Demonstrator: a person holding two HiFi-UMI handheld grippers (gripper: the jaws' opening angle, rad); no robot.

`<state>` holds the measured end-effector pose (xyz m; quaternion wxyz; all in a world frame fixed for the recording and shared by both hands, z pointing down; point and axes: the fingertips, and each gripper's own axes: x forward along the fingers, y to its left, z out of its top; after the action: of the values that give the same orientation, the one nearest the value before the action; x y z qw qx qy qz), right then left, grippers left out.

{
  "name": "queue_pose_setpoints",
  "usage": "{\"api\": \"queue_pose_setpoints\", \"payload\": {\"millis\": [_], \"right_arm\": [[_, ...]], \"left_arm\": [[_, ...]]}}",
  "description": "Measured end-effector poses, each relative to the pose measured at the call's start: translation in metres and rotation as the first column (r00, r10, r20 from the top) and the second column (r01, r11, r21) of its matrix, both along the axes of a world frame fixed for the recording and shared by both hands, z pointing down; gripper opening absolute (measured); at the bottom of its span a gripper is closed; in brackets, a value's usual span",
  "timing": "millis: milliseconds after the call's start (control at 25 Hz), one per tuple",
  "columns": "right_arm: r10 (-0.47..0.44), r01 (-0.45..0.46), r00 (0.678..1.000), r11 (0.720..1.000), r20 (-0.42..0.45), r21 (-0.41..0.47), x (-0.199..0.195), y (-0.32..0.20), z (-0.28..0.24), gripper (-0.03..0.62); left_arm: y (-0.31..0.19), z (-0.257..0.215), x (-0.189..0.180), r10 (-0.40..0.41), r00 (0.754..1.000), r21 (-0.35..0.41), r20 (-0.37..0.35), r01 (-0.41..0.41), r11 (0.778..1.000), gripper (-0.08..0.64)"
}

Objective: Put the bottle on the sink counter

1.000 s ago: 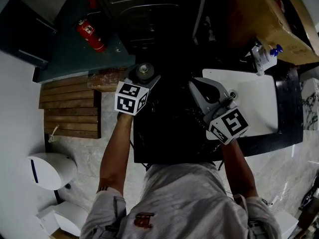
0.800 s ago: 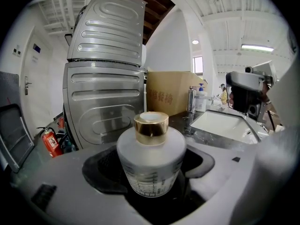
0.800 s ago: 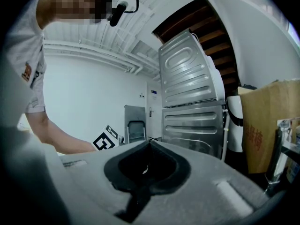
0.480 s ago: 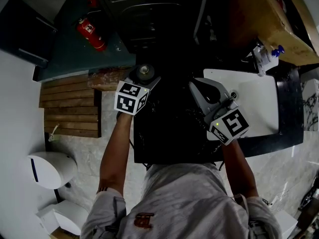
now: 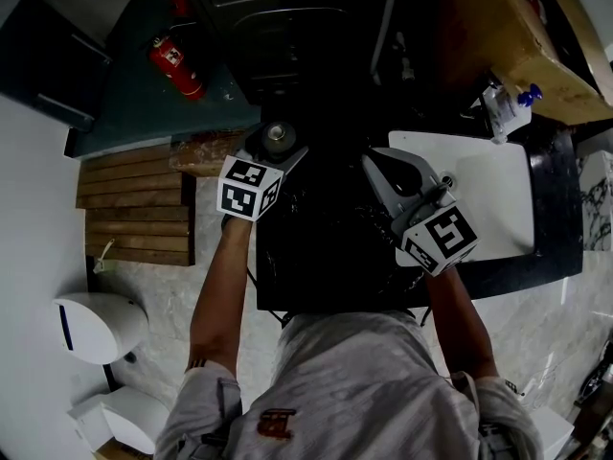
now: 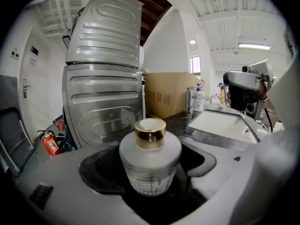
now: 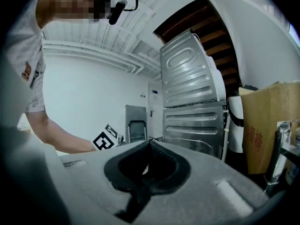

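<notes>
Right gripper (image 7: 150, 144) jaws together (empty); steel machine (image 7: 194, 121) behind.

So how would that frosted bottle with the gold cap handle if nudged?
The frosted bottle looks squat and wide, so it probably resists tipping. Its glass-like wall suggests stiff, breakable, fairly heavy. On its round side it would likely roll.
</notes>
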<state>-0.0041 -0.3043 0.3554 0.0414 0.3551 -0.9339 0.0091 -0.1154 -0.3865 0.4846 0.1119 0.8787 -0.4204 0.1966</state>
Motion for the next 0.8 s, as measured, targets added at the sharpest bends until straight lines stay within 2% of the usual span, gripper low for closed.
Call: {"api": "queue_pose_setpoints", "payload": {"millis": [320,520,640,800], "right_arm": [[0.015,-0.015,0.998,1.0,0.063,-0.005,0.011,0.002,-0.012,0.002],[-0.005,0.003,0.995,1.0,0.1,0.014,0.011,0.011,-0.024,0.002],[-0.028,0.024,0.993,0.999,0.113,0.034,0.007,0.019,-0.032,0.002],[-0.065,0.057,0.99,0.996,0.123,0.063,0.001,0.03,-0.04,0.002]], "left_arm": [[0.023,-0.046,-0.011,-0.053,0.998,0.1,-0.041,0.057,0.993,0.364],[0.054,-0.105,-0.011,-0.093,0.983,0.231,-0.158,0.129,0.964,0.359],[0.077,-0.136,-0.002,-0.066,0.97,0.283,-0.233,0.133,0.95,0.325],[0.104,-0.169,0.014,-0.005,0.953,0.332,-0.303,0.11,0.937,0.208]]}}
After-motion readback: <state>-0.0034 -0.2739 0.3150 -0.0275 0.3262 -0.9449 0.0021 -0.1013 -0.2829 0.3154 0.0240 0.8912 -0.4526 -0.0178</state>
